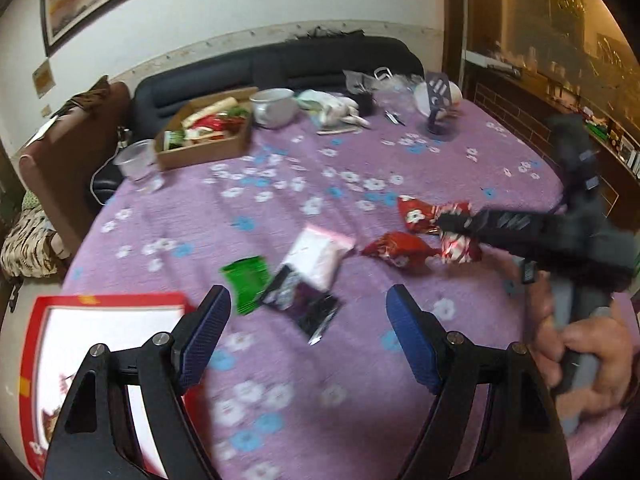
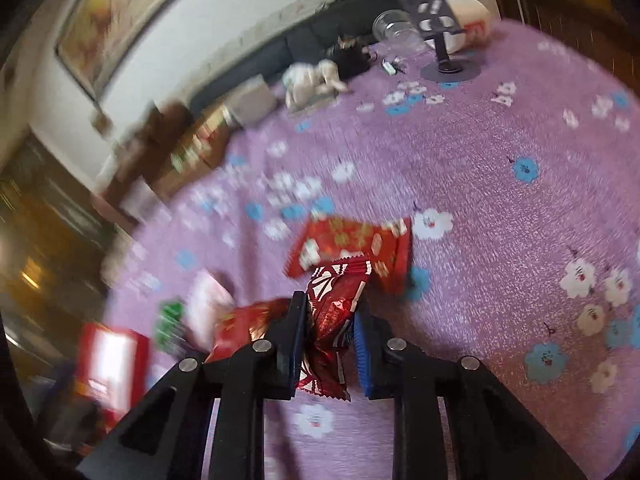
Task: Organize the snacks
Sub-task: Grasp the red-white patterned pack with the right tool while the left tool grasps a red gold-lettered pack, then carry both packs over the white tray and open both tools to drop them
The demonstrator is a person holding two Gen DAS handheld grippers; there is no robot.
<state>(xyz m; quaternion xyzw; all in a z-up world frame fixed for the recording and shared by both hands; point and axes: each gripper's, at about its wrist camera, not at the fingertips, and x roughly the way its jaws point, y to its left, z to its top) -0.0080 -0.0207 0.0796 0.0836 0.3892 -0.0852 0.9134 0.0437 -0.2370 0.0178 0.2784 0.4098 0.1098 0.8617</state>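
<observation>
Snack packets lie scattered across a desk point(image 1: 280, 360) draped in a purple cloth with a flower print. The right gripper point(image 2: 329, 330) has its jaws clamped on a red foil snack packet point(image 2: 330, 320), which stands crumpled between the two blue pads and, in the left wrist view, appears lifted above the cloth. Beyond it on the cloth lies a flat red packet with gold print point(image 2: 352, 246), and to its left another red packet point(image 1: 394, 248). The left gripper point(image 1: 308, 336) hovers with its jaws wide apart and nothing between them, above a cluster of three packets lying close together: a green packet point(image 1: 248, 280), a white and pink packet point(image 1: 318, 256) and a dark packet point(image 1: 304, 304). A red-bordered box point(image 1: 100, 320) sits at the near left edge of the desk. At the far side, a cardboard box point(image 1: 204, 148) holds more snacks, with a white bowl point(image 1: 274, 108) just beside it. A person's hand point(image 1: 592, 360) grips the right gripper's handle.
</observation>
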